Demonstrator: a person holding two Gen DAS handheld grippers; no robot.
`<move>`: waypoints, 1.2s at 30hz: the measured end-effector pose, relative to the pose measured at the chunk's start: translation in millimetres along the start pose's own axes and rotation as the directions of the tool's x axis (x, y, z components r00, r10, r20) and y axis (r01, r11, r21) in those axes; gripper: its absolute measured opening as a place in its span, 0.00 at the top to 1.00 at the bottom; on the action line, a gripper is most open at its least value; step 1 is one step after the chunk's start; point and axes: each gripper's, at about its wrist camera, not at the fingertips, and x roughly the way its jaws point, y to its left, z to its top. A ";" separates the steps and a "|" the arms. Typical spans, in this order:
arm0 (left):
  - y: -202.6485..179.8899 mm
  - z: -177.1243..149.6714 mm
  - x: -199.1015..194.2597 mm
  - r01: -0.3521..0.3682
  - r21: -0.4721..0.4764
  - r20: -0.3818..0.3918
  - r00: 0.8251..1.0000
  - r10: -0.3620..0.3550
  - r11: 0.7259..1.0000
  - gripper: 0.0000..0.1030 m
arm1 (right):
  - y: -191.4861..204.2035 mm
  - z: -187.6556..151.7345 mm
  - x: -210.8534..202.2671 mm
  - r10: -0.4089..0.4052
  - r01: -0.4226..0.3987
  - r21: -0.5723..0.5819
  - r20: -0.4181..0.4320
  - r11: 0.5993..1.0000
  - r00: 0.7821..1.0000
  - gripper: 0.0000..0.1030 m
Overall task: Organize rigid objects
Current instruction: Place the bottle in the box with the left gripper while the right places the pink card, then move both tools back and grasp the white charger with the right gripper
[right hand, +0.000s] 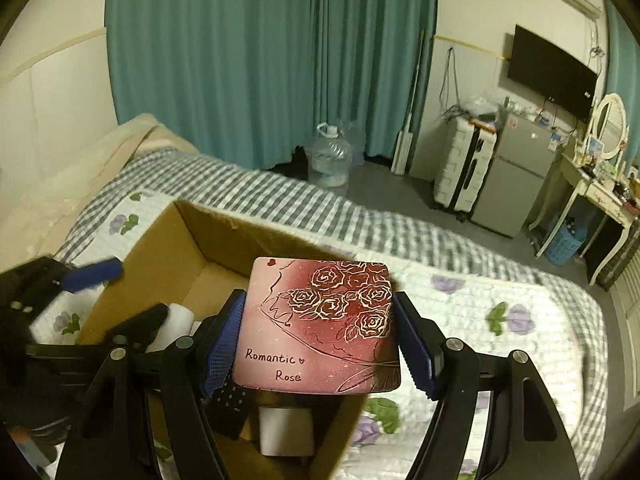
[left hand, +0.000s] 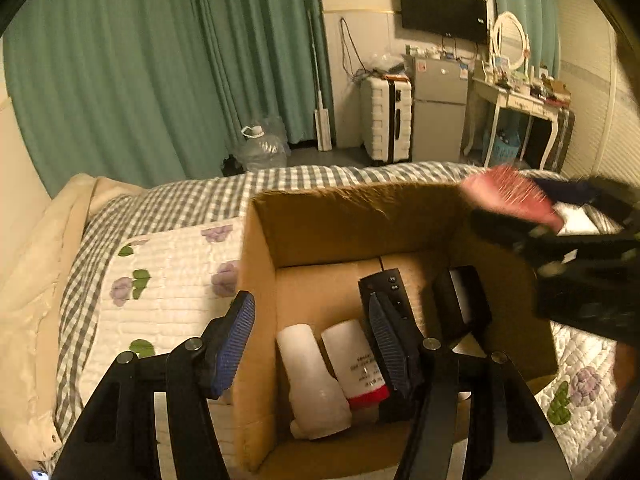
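A cardboard box (left hand: 340, 220) stands open on the bed. Inside it lie two white bottles (left hand: 312, 376), one with a red band (left hand: 360, 364), a black remote (left hand: 386, 292) and a dark boxy item (left hand: 464, 300). My left gripper (left hand: 316, 336) is open and empty, its jaws straddling the box's left wall. My right gripper (right hand: 320, 340) is shut on a pink "Romantic Rose" card (right hand: 324, 324), held above the box (right hand: 188, 248). In the left wrist view the card (left hand: 508, 196) shows blurred over the box's right rim.
The bed has a checked cover (left hand: 180, 200) and a floral quilted mat (left hand: 172, 272). A cream jacket (left hand: 36, 280) lies at the left. Beyond the bed stand a water jug (left hand: 260, 148), a white suitcase (left hand: 386, 120), a small fridge (left hand: 438, 112) and a dressing table (left hand: 520, 96).
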 end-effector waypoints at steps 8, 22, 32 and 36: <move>7.4 2.9 -8.9 0.008 -0.007 0.041 0.999 -0.008 1.000 0.39 | 8.1 -0.4 43.1 0.010 -0.009 0.015 -0.064 1.000 0.998 0.31; 29.7 -3.8 -75.1 -0.015 -0.070 0.097 0.995 0.022 0.997 0.34 | -8.7 0.4 -48.0 -0.050 0.049 0.086 0.016 0.995 0.999 0.06; 38.5 -31.8 -161.9 -0.041 -0.060 0.170 0.984 0.050 0.997 0.31 | 9.3 -31.1 -183.3 -0.066 0.046 0.129 0.154 0.991 0.986 0.00; 35.3 -46.5 -166.7 -0.036 -0.062 0.157 0.987 0.046 0.997 0.31 | 22.5 -52.4 -195.0 -0.075 0.056 0.117 0.168 0.992 0.983 0.00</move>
